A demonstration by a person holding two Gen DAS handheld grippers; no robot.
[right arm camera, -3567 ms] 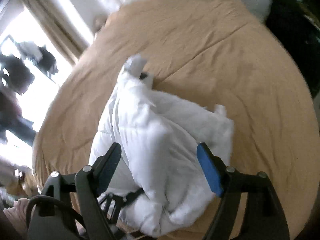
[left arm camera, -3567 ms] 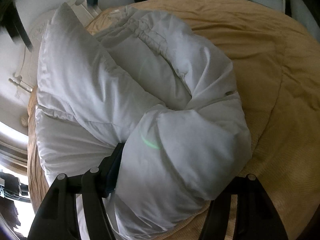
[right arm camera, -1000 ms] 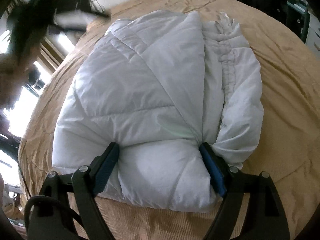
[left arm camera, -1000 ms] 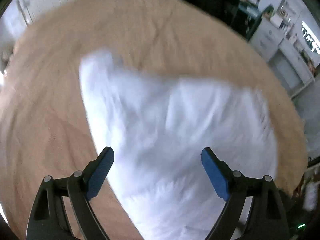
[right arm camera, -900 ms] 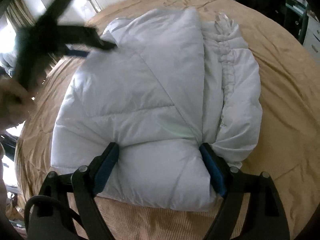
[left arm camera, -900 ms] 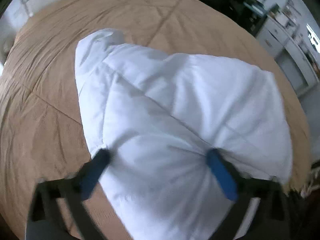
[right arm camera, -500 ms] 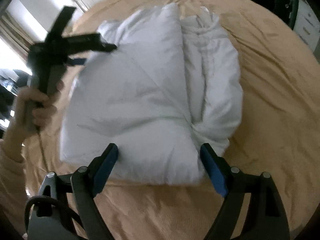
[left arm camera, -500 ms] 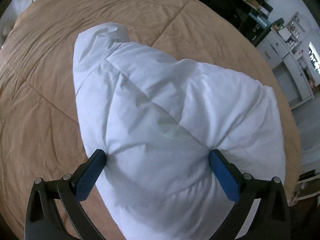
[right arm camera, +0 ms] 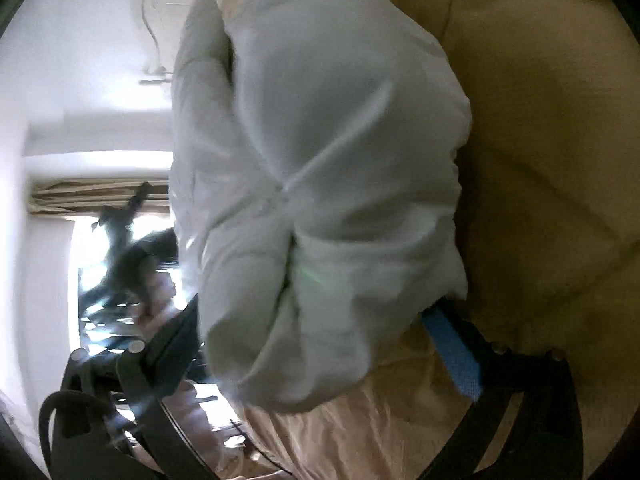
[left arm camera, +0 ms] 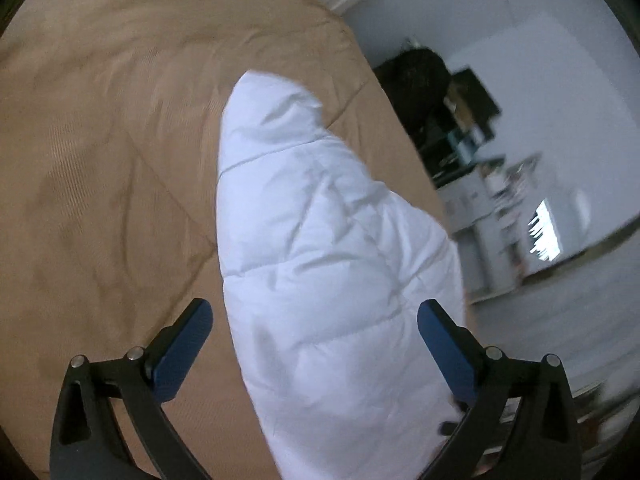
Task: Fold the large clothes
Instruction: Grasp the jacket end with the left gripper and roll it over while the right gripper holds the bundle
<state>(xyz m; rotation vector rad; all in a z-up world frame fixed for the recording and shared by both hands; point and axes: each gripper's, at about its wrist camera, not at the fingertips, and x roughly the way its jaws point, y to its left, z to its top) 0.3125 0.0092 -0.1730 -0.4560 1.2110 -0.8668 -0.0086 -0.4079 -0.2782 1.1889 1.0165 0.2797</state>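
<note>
The white puffer jacket point(left arm camera: 332, 264) sits bundled into a thick folded packet on the tan bed point(left arm camera: 100, 168), so folding looks nearly done, with the left gripper point(left arm camera: 316, 320) and right gripper point(right arm camera: 316, 316) both opening their jaws, nothing clamped.

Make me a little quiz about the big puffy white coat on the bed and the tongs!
1. True or false: the white coat lies on a blue blanket.
2. What colour are the pads on the left tongs? A) red B) blue C) green
3. Fill in: in the right wrist view, the puffy coat bulges between the fingers of the right ____.

Key: 1 false, it lies on the tan bedspread. 2 B. 3 tongs.
</note>
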